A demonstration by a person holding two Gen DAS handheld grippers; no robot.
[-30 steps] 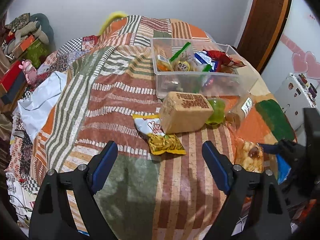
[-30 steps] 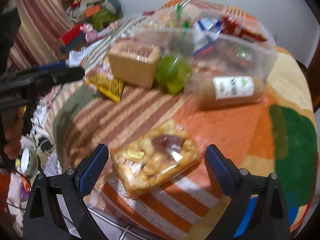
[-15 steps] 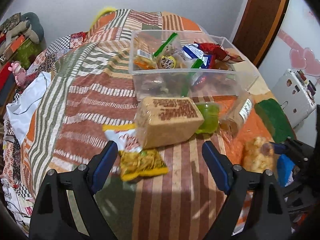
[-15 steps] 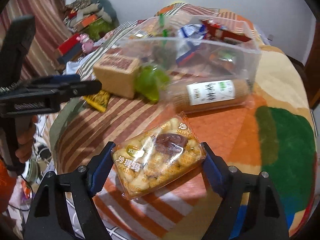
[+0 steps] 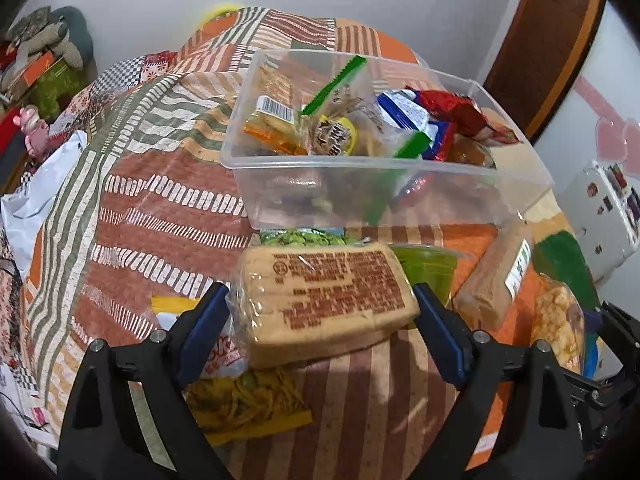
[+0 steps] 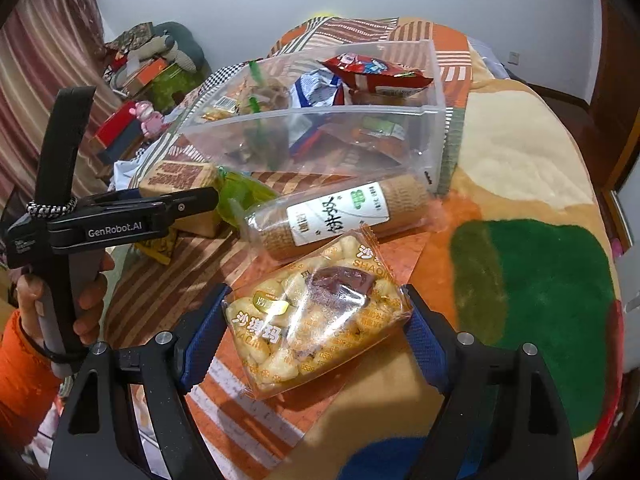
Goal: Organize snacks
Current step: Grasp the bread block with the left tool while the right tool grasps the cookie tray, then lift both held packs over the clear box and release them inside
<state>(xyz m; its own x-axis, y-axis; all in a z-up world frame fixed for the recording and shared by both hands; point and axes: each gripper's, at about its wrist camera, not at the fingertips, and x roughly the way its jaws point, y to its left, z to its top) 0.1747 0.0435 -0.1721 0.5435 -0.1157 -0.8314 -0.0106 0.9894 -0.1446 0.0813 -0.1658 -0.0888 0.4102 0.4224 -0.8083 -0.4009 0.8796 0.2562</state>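
My left gripper straddles a tan cracker block wrapped in clear film, its blue pads touching both sides. My right gripper is closed on a clear pack of puffed yellow snacks and holds it just above the cloth. A clear plastic bin behind holds several snack packets; it also shows in the right wrist view. A biscuit roll with a white label lies in front of the bin.
A yellow chip packet lies under the left gripper's near side. A green pouch sits between block and biscuit roll. The patchwork cloth slopes down on the left toward clutter. The left gripper shows in the right view.
My left gripper moved forward and now brackets the cracker block. My right gripper closed in on the puffed snack pack and grips it.
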